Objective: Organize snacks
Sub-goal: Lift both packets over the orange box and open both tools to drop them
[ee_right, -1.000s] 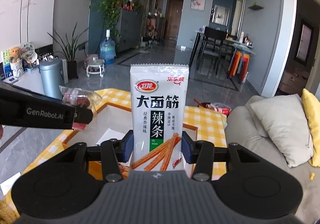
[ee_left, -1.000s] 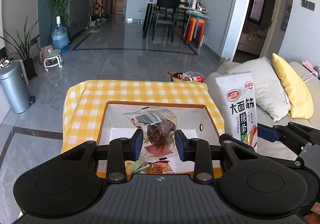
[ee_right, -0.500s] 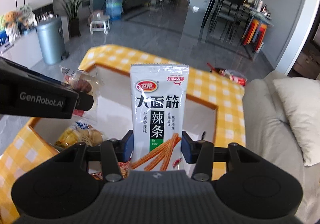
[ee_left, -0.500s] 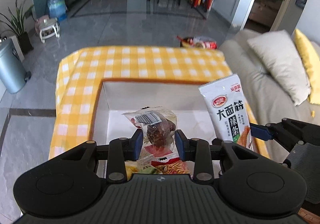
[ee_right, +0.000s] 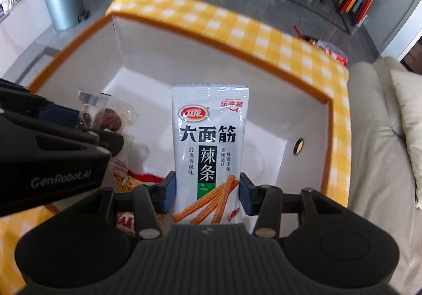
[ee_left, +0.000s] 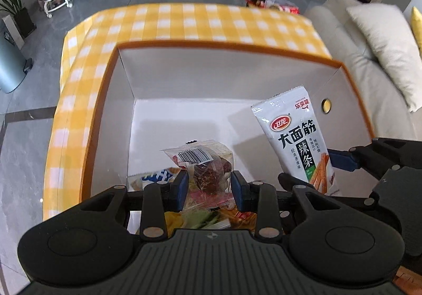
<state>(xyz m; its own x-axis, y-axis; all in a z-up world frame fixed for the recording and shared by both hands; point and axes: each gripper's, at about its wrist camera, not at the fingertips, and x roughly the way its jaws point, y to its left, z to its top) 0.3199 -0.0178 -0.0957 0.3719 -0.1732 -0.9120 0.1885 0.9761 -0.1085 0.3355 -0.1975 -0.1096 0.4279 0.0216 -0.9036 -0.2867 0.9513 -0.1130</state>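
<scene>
While both packets hang over the open box, neither is down yet. Nearest the lens in the left wrist view, the left gripper (ee_left: 209,187) is clenched on a clear date packet (ee_left: 204,165) w/ a barcode label; pads pinch it low, approx at the dark fruit, so the top flops free. Judgement: light, crinkly, slippery film, lumpy inside, so gripping over the fruit itself is safer than on the thin seal, which could slide out.

Beside it, the right gripper (ee_right: 205,194) is clamped on the white spicy-strip packet (ee_right: 209,144), held by its bottom edge w/ the printed face upright. It looks flat, light and semi-stiff; it stands w/o drooping. Best hold is across the width near an end, as now.

Below the 2 grippers, other snacks already lie at the near end of the box floor: a blue-and-white packet (ee_left: 155,176) and orange wrappers, partly hidden.

Further out, the white orange-rimmed box (ee_left: 211,44) has its far floor bare. It sits on a yellow checked cloth (ee_left: 184,20). Beyond: grey floor, sofa w/ cushions.
</scene>
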